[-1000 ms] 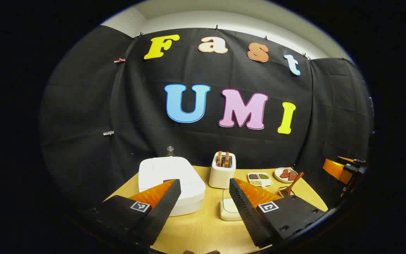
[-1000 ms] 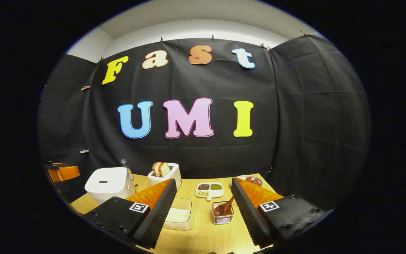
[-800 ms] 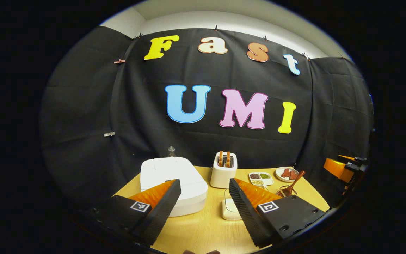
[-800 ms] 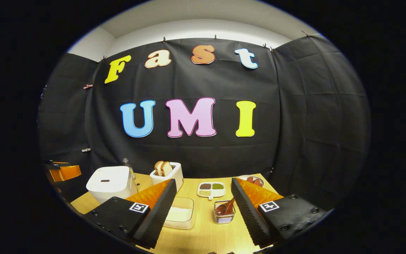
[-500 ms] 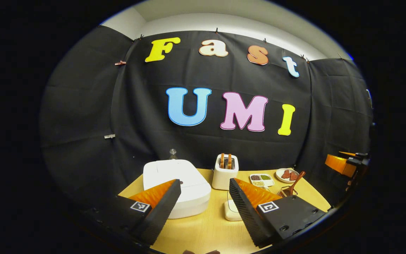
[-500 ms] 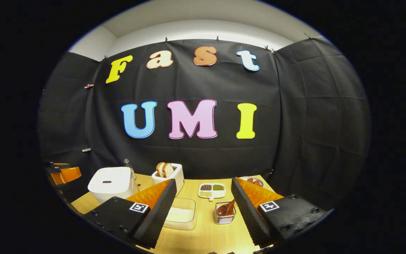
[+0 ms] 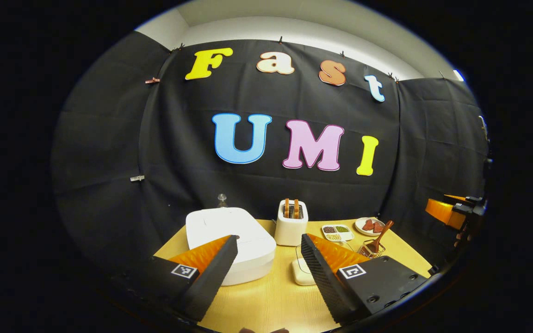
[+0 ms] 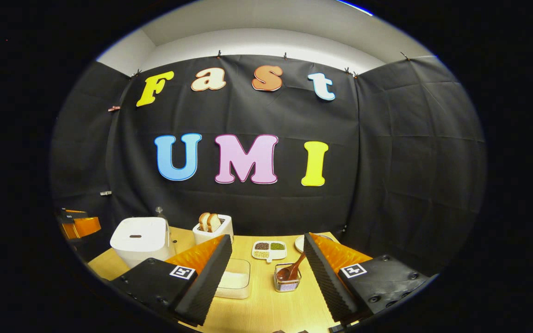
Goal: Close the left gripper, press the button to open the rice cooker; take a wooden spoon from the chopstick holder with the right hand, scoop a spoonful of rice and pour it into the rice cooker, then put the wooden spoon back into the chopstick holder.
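Observation:
The white rice cooker point(image 7: 229, 240) stands shut on the wooden table, just beyond my left gripper point(image 7: 269, 249), which is open and empty; the cooker point(image 8: 139, 240) is at the left in the right gripper view. A wooden spoon point(image 8: 294, 269) leans in the clear chopstick holder point(image 8: 287, 282), a little ahead of my right gripper point(image 8: 267, 252), also open and empty. The spoon point(image 7: 380, 233) and holder point(image 7: 369, 249) sit right of my left gripper. A white box of rice point(image 8: 235, 283) lies between cooker and holder; the same box point(image 7: 301, 272) is partly hidden by my left gripper's right finger.
A white toaster point(image 7: 292, 223) with bread stands at the back. A divided dish of beans point(image 8: 269, 249) and a small plate point(image 7: 371, 226) sit at the back right. A glass bottle point(image 7: 221, 200) stands behind the cooker. The other gripper point(image 7: 451, 212) hangs at the far right.
Both grippers have drifted slightly; the table objects sit a little farther off and shifted left in each view. Neither gripper changed its opening, and nothing on the table moved.

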{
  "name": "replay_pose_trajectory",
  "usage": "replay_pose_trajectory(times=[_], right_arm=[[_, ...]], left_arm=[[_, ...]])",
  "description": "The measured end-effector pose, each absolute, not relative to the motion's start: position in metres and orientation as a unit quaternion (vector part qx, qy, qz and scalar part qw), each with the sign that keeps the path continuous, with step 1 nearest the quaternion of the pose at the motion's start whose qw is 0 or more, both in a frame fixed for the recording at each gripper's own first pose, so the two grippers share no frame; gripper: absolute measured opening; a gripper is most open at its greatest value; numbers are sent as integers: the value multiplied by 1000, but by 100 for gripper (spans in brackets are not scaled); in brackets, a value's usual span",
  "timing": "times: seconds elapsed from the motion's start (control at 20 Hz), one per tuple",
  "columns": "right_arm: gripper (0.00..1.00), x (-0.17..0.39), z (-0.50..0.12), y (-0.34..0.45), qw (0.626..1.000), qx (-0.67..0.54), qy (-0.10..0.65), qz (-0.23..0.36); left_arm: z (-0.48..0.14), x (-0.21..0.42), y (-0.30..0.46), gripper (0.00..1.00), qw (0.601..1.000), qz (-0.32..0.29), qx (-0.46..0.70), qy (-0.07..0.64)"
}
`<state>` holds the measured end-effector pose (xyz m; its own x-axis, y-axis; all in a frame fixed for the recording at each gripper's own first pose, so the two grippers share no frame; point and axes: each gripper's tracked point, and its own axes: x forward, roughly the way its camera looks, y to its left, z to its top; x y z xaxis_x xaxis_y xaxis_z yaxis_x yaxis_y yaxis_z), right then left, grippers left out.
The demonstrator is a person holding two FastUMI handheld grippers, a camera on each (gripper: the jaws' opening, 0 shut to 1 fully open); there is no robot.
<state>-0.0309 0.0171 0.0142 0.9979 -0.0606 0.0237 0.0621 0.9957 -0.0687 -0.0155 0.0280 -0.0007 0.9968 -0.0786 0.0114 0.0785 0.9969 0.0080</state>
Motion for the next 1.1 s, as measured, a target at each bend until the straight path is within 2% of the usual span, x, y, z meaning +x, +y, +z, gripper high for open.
replay_pose_trajectory(times=[0.4,0.5,0.65,0.8,0.9,0.95,1.05,1.1], right_arm=[[98,0,0,12,1000,-12,5,-13],[98,7,-4,3,1000,-8,6,-16],[98,16,-15,-10,1000,-3,19,-19],[98,24,-23,-22,999,-4,30,-23],[98,29,-25,-29,999,-5,33,-26],[98,31,-26,-32,999,-5,35,-27],[98,34,-27,-37,999,-8,38,-31],[98,35,-28,-40,999,-9,39,-34]], left_arm=[[10,15,45,95,1000,-11,-10,19],[13,27,49,87,1000,-2,-15,26],[16,44,55,66,999,6,-18,37],[10,63,57,60,998,2,-34,54],[4,76,62,47,997,8,-41,67],[2,81,65,33,996,10,-45,73],[-1,93,67,23,996,7,-52,78],[-4,99,70,21,995,9,-53,78]])
